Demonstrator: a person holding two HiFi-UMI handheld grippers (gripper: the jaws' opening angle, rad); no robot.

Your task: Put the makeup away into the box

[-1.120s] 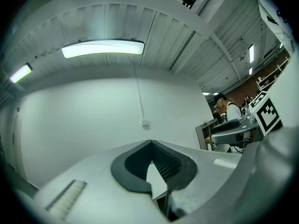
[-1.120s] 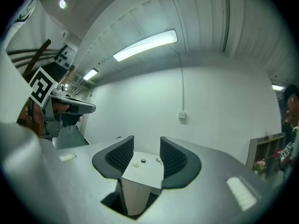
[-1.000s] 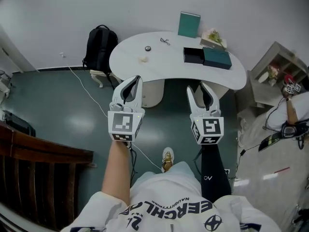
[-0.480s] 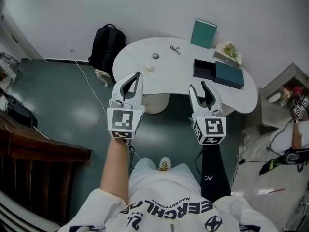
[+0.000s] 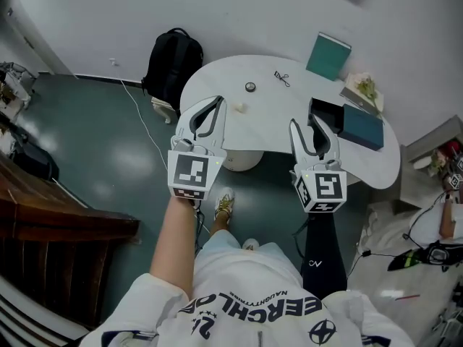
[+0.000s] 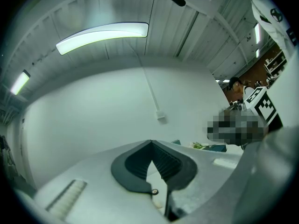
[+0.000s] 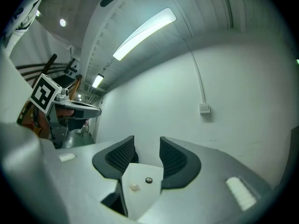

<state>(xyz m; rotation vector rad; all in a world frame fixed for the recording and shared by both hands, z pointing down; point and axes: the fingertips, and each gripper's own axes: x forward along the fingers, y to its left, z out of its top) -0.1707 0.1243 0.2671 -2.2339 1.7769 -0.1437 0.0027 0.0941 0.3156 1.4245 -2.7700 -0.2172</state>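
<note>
On the white kidney-shaped table (image 5: 217, 78) lie a small dark round compact (image 5: 250, 87), a small white piece (image 5: 239, 108) and a thin metal tool (image 5: 282, 78). The open dark box (image 5: 327, 112) sits at the table's right, with its teal lid (image 5: 364, 126) beside it. My left gripper (image 5: 217, 101) hovers over the table's near edge, shut with nothing in it; its pads meet at the tips (image 6: 151, 143). My right gripper (image 5: 304, 121) is held just before the box, open and empty. Between its pads (image 7: 174, 158) show the compact (image 7: 148, 180) and the white piece (image 7: 135, 187).
A teal box (image 5: 328, 56) leans on the wall behind the table, with flowers (image 5: 364, 87) beside it. A black backpack (image 5: 173, 56) stands on the floor at the table's left. Dark wooden furniture (image 5: 65, 237) is at the left. Another person (image 5: 448, 223) is at the right edge.
I have walked closer to the table. Both grippers have come forward with me, from over the floor to the table's near edge. Neither jaw setting has changed.
</note>
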